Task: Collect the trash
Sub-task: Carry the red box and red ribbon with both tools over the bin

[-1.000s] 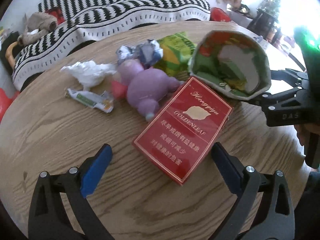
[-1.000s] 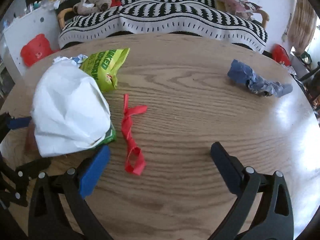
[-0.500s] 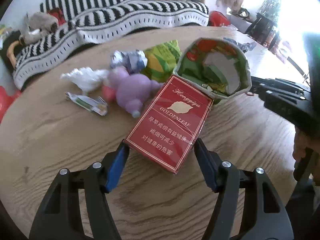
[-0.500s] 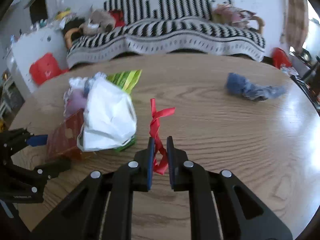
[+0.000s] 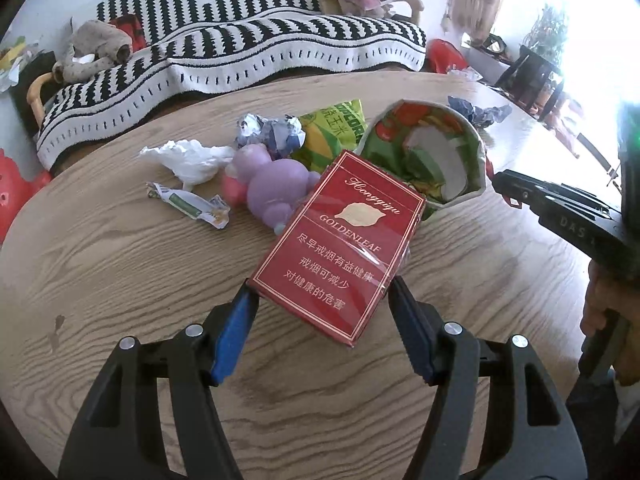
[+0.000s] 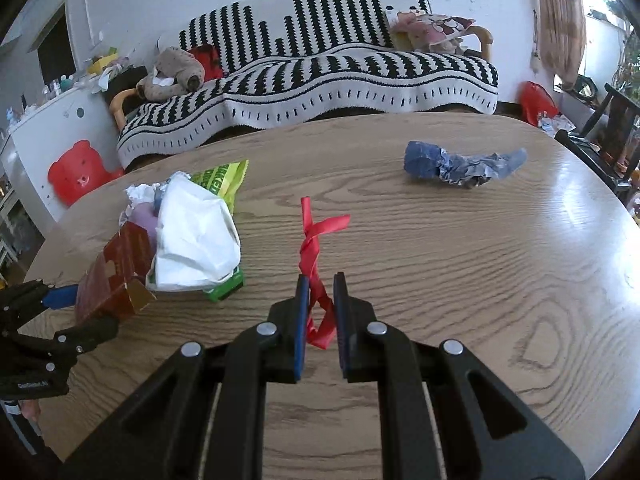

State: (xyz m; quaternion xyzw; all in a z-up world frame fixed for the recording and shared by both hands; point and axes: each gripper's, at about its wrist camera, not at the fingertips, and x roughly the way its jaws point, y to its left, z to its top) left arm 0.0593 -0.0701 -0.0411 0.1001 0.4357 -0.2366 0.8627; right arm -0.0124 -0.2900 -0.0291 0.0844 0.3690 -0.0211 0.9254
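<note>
My left gripper [image 5: 322,292] is shut on a red cigarette box [image 5: 340,242] and holds its near end tilted above the wooden table [image 5: 120,264]. The box also shows in the right wrist view [image 6: 114,276]. Just behind it stands an open paper bag [image 5: 432,156] with green and red print inside, white outside [image 6: 192,236]. My right gripper [image 6: 320,292] is shut on a red ribbon [image 6: 314,240], lifted so its upper end stands free above the table.
Beside the bag lie a purple toy [image 5: 272,184], a white crumpled tissue [image 5: 188,158], a small wrapper [image 5: 188,206], a foil ball [image 5: 268,132] and a green snack packet [image 5: 332,132]. A blue crumpled paper [image 6: 460,162] lies farther right. A striped sofa [image 6: 320,76] stands behind.
My left gripper closed on the red box and tilted it up. My right gripper closed on the red ribbon and lifted it off the table.
</note>
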